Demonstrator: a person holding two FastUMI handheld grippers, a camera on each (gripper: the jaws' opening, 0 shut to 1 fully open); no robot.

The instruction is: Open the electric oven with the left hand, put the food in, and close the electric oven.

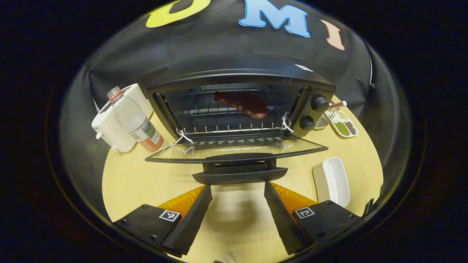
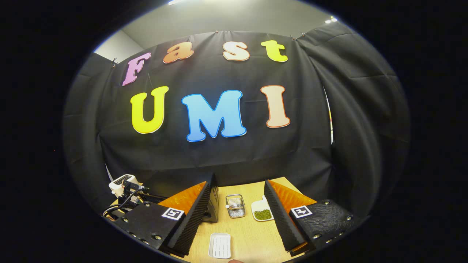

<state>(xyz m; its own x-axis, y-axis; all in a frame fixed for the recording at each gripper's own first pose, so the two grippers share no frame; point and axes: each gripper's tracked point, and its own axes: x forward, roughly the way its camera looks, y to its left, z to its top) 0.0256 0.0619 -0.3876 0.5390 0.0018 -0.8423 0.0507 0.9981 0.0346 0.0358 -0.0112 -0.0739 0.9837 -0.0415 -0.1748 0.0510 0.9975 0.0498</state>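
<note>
Oven door (image 1: 234, 148) mid-frame w/ stiff, hinged, breakable glass: grab its handle (image 1: 239, 174) just ahead of left gripper (image 1: 237, 215), jaws spread, empty.

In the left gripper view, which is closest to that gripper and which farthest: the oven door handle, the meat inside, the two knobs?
1. Oven door handle, just ahead of the open left gripper.
2. Knobs, right of the oven's mouth.
3. Meat, deep inside on the rack.
</note>
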